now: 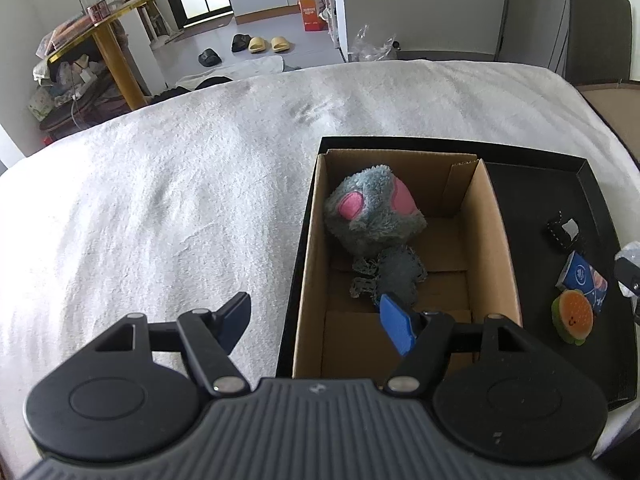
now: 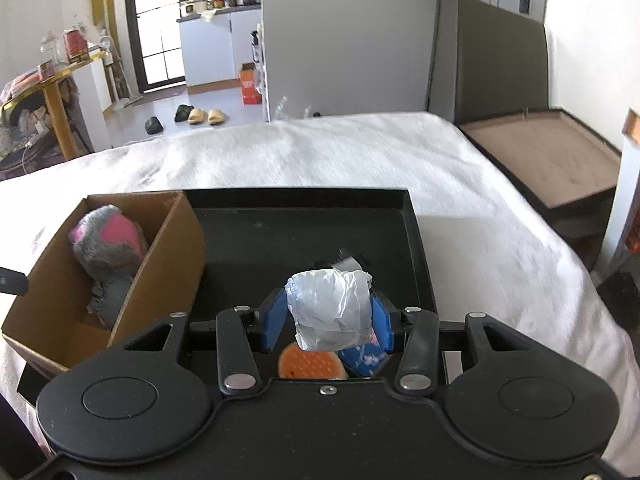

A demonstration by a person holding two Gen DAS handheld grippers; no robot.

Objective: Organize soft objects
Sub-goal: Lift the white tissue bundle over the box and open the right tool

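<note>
The right gripper (image 2: 331, 322) pinches a crumpled white plastic bag (image 2: 330, 308) above the black tray (image 2: 304, 216), half hiding an orange burger-shaped toy (image 2: 306, 364); the left gripper (image 1: 316, 320) hangs open over the brown cardboard box (image 1: 494, 248) holding a grey-and-pink plush toy (image 1: 372, 212).

A grey-and-pink plush toy (image 1: 374, 210) lies inside the cardboard box (image 1: 310, 280); crumpled white plastic wrap (image 2: 330, 310) hangs clamped above the burger toy (image 1: 572, 318).
</note>
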